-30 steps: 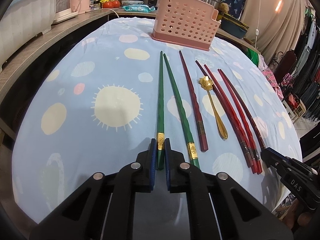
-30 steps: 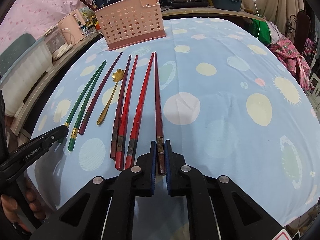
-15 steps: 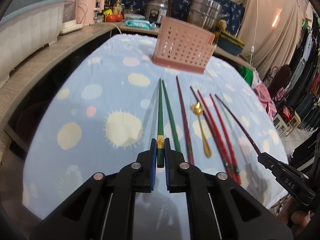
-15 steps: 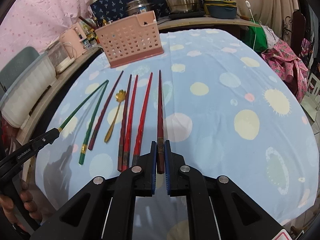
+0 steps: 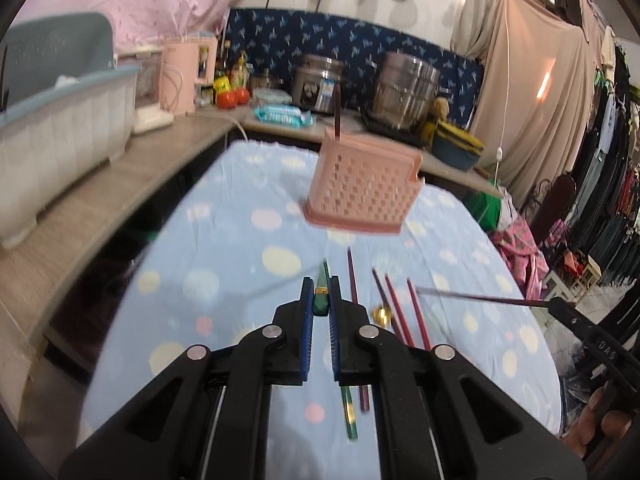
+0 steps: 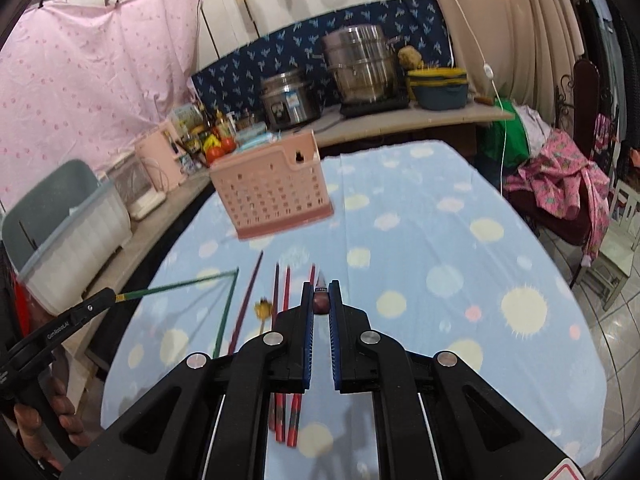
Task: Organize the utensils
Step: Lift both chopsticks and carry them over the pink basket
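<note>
In the left wrist view my left gripper [image 5: 320, 294] is shut on the gold-banded end of a green chopstick [image 5: 321, 305], lifted off the blue spotted tablecloth [image 5: 240, 256]. My right gripper [image 6: 320, 295] is shut on the end of a dark red chopstick [image 6: 320, 303], also in the air. Each view shows the other gripper at its edge, holding its stick level: the green chopstick [image 6: 180, 286] and the dark red chopstick [image 5: 472, 297]. A second green chopstick [image 5: 347, 412], several red chopsticks [image 6: 286, 288] and a gold flower spoon [image 6: 264, 307] lie on the cloth. A pink perforated basket [image 5: 362, 194] stands beyond them with one dark stick upright in it.
A wooden counter [image 5: 100, 192] runs along the left with a grey-white dish rack [image 5: 60, 136] and a pink appliance [image 5: 186, 76]. Steel pots [image 6: 360, 68] and bottles stand behind the basket. Clothes and a chair [image 6: 560, 184] lie to the right of the table.
Both grippers have risen and tilted up, each lifting its chopstick off the cloth. The other utensils have stayed where they lay.
</note>
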Action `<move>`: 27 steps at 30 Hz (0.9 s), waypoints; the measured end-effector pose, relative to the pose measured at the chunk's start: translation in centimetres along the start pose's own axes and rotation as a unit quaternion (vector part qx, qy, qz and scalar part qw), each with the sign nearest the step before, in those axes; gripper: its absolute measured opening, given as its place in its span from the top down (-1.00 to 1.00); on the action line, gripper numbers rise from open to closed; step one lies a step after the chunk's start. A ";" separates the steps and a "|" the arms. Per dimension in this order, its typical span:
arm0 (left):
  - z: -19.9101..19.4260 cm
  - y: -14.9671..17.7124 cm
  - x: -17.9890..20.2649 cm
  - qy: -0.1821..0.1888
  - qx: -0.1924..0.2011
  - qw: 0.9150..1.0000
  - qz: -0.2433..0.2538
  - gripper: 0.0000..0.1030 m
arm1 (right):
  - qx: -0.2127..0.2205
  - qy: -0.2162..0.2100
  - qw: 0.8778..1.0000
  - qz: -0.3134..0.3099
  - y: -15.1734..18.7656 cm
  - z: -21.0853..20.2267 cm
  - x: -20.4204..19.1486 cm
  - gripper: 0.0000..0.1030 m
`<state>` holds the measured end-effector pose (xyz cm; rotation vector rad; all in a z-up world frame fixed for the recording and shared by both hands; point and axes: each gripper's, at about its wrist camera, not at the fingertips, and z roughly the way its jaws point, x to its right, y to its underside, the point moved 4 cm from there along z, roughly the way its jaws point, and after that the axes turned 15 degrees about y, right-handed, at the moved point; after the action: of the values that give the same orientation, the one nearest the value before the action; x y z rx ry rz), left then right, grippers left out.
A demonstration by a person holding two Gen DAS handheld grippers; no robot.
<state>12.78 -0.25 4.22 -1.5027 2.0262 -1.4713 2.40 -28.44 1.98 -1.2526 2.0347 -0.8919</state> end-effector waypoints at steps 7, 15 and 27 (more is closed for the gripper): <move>-0.1 -4.1 0.3 -0.005 0.039 0.999 0.014 0.87 | 0.041 -0.004 0.999 0.015 -4.3 -0.2 0.3 0.86; 0.6 -8.1 0.9 -0.001 0.065 0.997 0.029 0.87 | 0.064 -0.006 0.998 0.016 -7.7 0.6 -0.1 0.86; 1.4 -16.6 4.9 0.035 0.126 0.988 0.079 0.87 | 0.104 -0.037 0.993 0.031 -15.1 1.8 -1.3 0.86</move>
<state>21.30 -4.67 18.66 -1.1800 1.8634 -1.6607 12.16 -32.77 12.89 -1.0881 1.8600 -0.9843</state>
